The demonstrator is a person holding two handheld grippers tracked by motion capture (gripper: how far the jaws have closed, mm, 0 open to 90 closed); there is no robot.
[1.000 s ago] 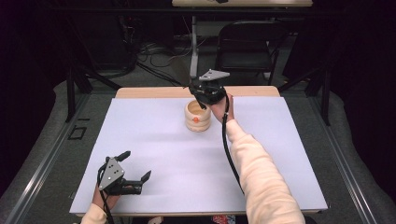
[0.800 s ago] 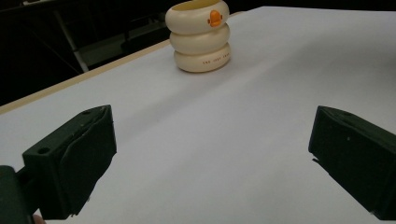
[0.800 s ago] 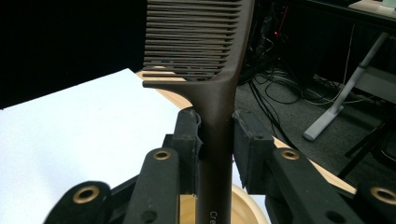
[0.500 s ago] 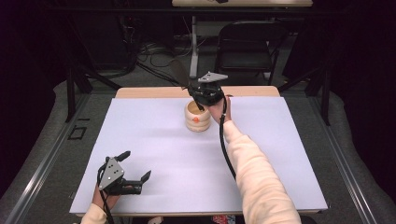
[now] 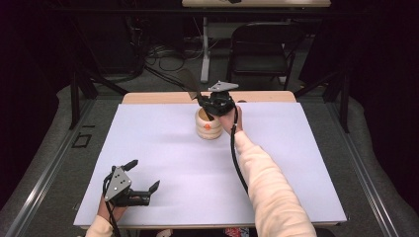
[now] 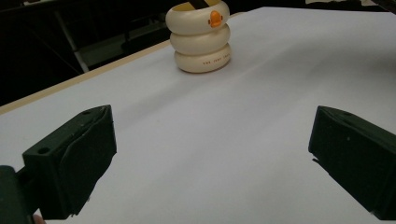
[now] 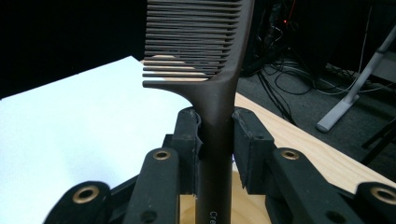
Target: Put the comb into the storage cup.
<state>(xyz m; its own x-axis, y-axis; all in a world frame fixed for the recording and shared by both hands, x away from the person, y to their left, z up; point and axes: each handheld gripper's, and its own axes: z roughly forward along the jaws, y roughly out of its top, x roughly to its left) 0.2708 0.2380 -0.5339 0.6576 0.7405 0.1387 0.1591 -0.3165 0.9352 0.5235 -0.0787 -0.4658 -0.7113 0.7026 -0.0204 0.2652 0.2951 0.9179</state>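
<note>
A cream ribbed holder [image 5: 208, 125] with an orange mark stands at the table's far middle; the left gripper view shows the holder [image 6: 201, 36] ahead. My right gripper [image 5: 211, 109] hangs just over the holder's mouth, shut on the handle of a dark brown comb [image 7: 205, 70]. The comb's [image 5: 190, 83] toothed end sticks up and to the left, and its handle's lower end dips into the holder. My left gripper [image 5: 145, 178] rests near the front left corner of the white sheet, jaws open with nothing between them, seen wide apart [image 6: 212, 158] in its own view.
The white sheet [image 5: 163, 163] covers most of the wooden table [image 5: 267, 96]. A dark chair [image 5: 262, 49], a stand and floor cables sit behind the far edge. Black rails run along both sides of the table.
My right gripper has sunk a little with the comb, bringing the handle down into the holder. The left gripper has stayed put.
</note>
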